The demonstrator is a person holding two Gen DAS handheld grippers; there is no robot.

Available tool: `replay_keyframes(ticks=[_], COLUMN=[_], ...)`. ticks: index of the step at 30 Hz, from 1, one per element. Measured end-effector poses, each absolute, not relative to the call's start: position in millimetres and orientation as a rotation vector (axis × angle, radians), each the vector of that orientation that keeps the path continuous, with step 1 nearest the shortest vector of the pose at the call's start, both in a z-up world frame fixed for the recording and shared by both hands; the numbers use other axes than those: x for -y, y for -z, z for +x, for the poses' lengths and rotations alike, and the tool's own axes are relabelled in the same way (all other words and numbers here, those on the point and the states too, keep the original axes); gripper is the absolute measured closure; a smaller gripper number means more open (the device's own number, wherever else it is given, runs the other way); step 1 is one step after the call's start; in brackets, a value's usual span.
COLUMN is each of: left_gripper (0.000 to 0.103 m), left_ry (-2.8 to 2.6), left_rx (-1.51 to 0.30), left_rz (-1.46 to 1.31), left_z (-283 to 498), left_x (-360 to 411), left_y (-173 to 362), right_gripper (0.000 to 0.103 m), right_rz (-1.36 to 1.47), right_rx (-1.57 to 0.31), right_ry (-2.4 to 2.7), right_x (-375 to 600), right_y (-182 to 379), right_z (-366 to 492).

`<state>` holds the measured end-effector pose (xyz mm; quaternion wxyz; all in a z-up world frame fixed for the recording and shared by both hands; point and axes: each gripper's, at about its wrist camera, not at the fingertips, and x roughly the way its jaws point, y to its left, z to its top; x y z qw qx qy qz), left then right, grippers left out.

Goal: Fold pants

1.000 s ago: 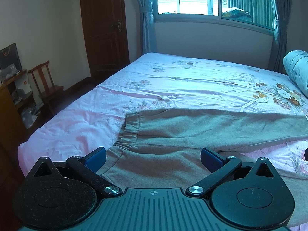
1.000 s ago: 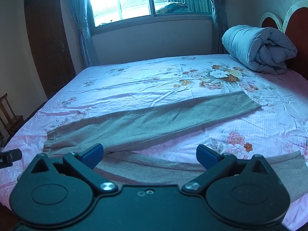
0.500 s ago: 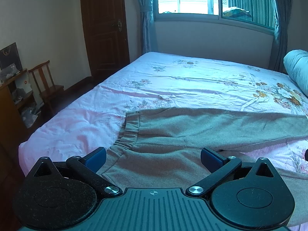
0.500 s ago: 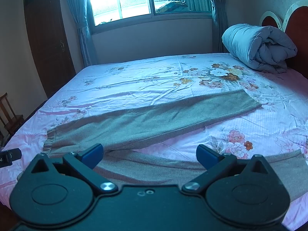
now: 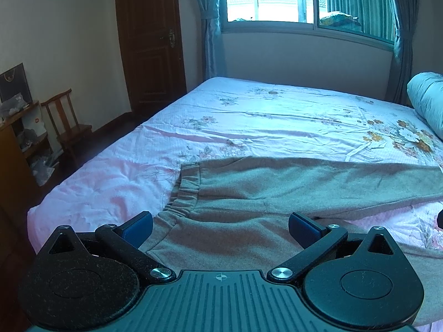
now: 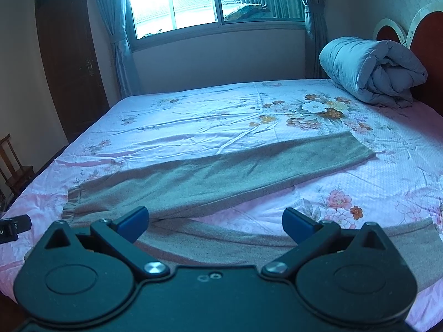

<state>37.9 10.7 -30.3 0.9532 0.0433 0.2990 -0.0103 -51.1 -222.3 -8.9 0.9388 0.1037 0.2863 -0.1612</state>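
Tongs (image 5: 220,225) (image 6: 215,221) agape — grey pants (image 6: 221,171) flat, legs splayed.

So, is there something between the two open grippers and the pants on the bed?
Nothing visible. The pants lie flat right ahead of the open left gripper and right gripper. The rolled duvet sits far off by the headboard.

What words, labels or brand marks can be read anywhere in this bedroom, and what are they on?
Nothing reads clearly.
White box on the shelf: a small orange logo, too blurred to read.
Dark bag above it: an emblem, too small to read.
Black part at the picture's left edge: white letters, cut off and illegible.
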Motion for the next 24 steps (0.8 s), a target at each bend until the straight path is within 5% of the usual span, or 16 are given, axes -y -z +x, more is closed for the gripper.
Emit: replay_keyframes(ticks=[24], left_gripper=[0.0], left_ry=[0.013], left_rx=[-0.62], left_rz=[0.103], left_z=[42.9], left_x=[-10.9], left_y=[35.4], right_gripper=[0.006], right_rz=[0.222], right_rx=[-0.599], right_ry=[0.3], right_x=[223.4], right_y=[15.8], right_z=[-47.9])
